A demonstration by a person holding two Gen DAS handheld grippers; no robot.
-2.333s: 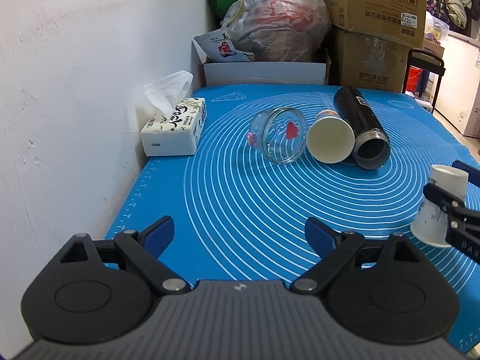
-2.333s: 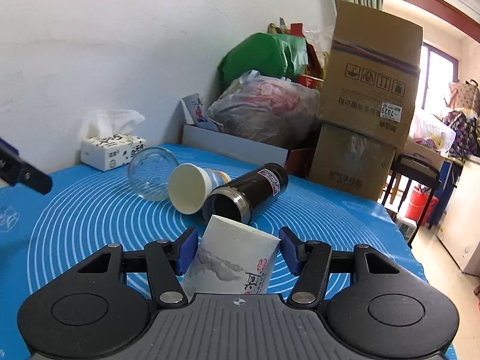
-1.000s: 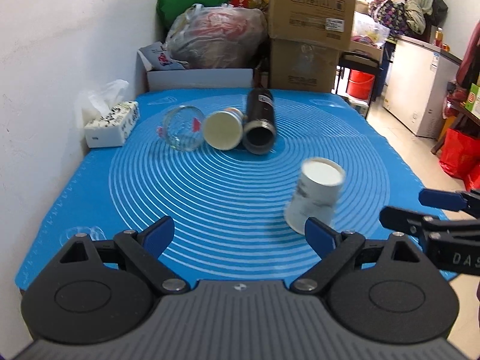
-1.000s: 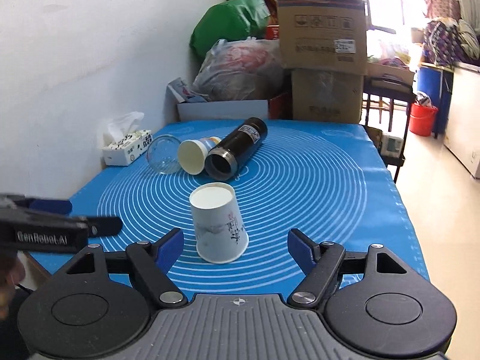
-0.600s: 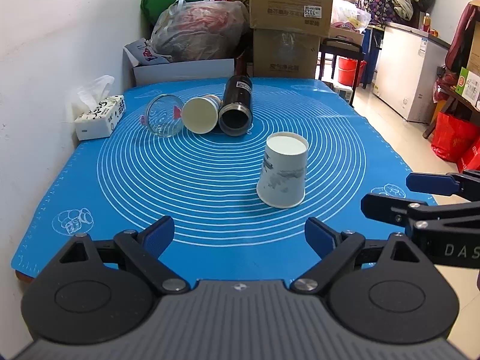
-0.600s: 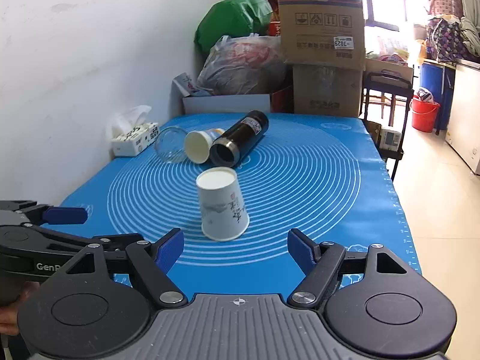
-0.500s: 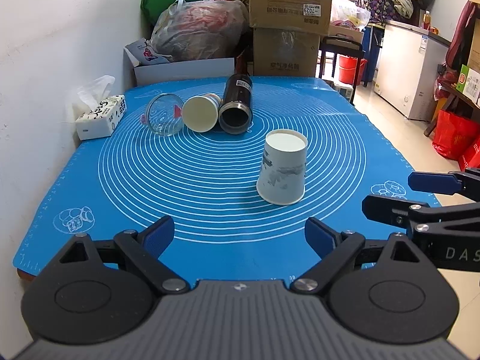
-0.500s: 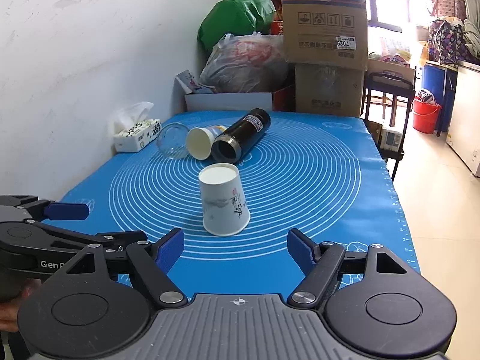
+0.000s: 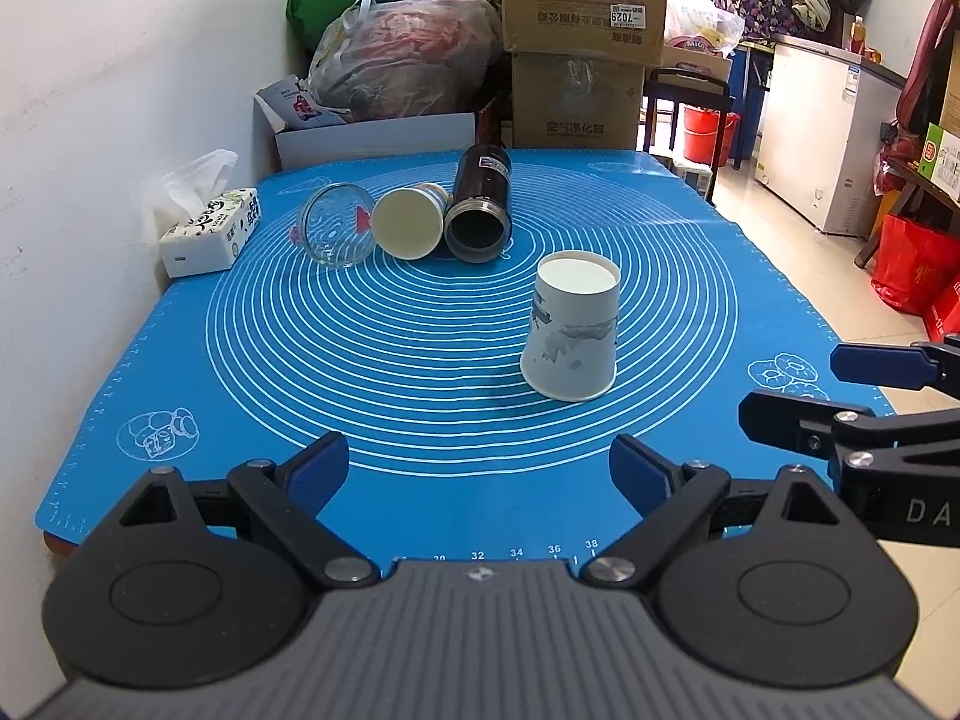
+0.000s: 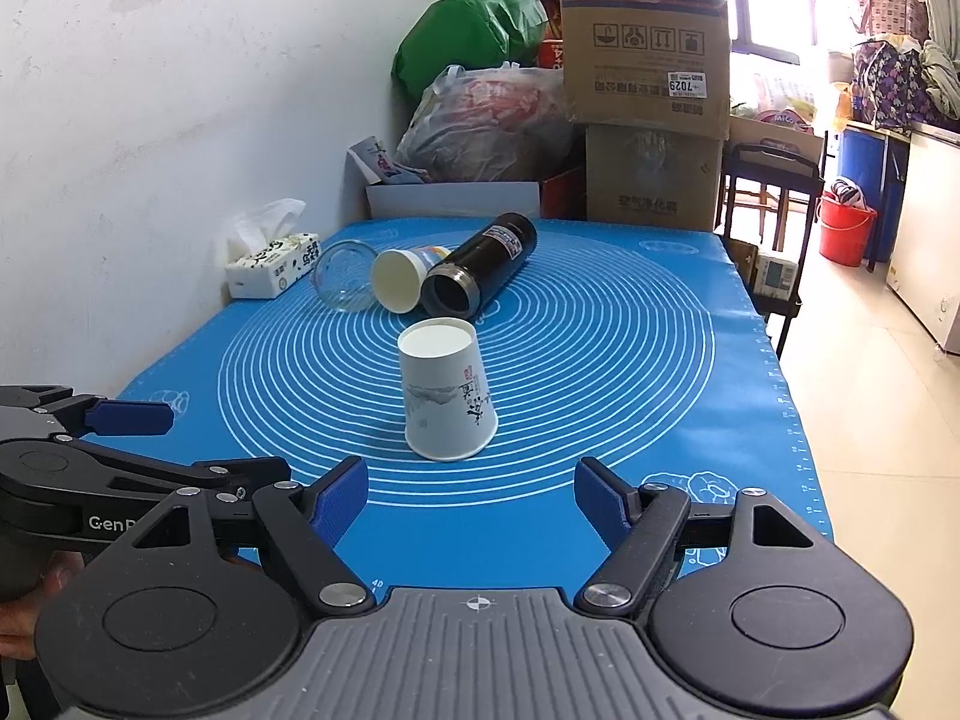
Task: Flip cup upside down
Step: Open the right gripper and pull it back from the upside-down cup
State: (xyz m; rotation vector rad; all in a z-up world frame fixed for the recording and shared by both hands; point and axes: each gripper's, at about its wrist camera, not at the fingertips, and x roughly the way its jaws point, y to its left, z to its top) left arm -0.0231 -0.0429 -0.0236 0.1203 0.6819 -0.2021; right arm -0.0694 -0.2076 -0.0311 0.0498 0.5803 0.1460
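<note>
Cup [image 10: 447, 396] upside down on mat [image 10: 630, 324], beyond both grippers' wide, empty jaws.

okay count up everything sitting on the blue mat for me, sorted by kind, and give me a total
Paper cups: 2, one upside down, one on its side
Glass jar: 1
Black flask: 1
Tissue box: 1
Total: 5

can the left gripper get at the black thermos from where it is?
Probably yes: left gripper is open, the black thermos lies ahead, and the upside-down paper cup stands off to the right.
</note>
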